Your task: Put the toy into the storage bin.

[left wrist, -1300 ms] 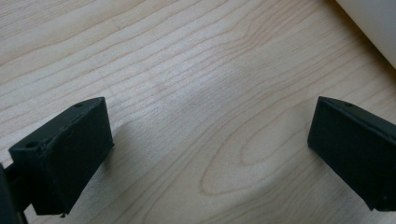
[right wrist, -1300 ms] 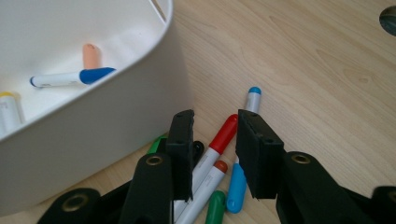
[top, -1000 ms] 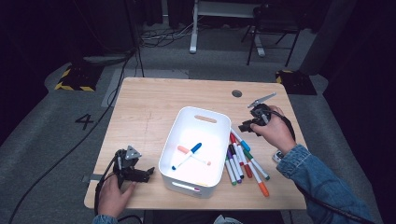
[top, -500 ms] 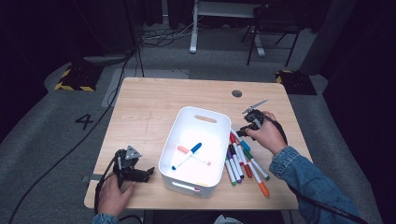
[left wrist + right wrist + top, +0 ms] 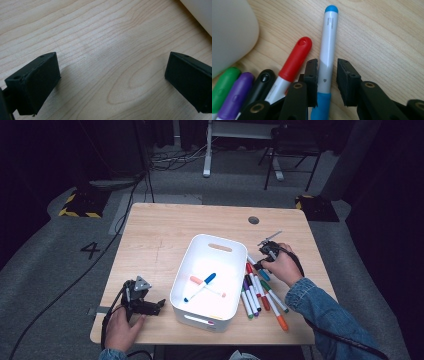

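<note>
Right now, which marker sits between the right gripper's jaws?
The blue-capped marker. The right gripper straddles its white barrel, jaws not yet closed on it. The red marker lies just outside the jaws, the black, purple and green ones farther off.

This looks like a lab or recording studio rather than a home. A lone wooden desk (image 5: 165, 235) stands on grey carpet (image 5: 50, 285) in a dark room, with a "4" marking (image 5: 91, 250) on the floor beside it (apparently a station number). Yellow-and-black hazard tape (image 5: 75, 212) marks the floor, cables (image 5: 175, 157) trail about, and metal furniture legs (image 5: 206, 150) stand behind.
</note>
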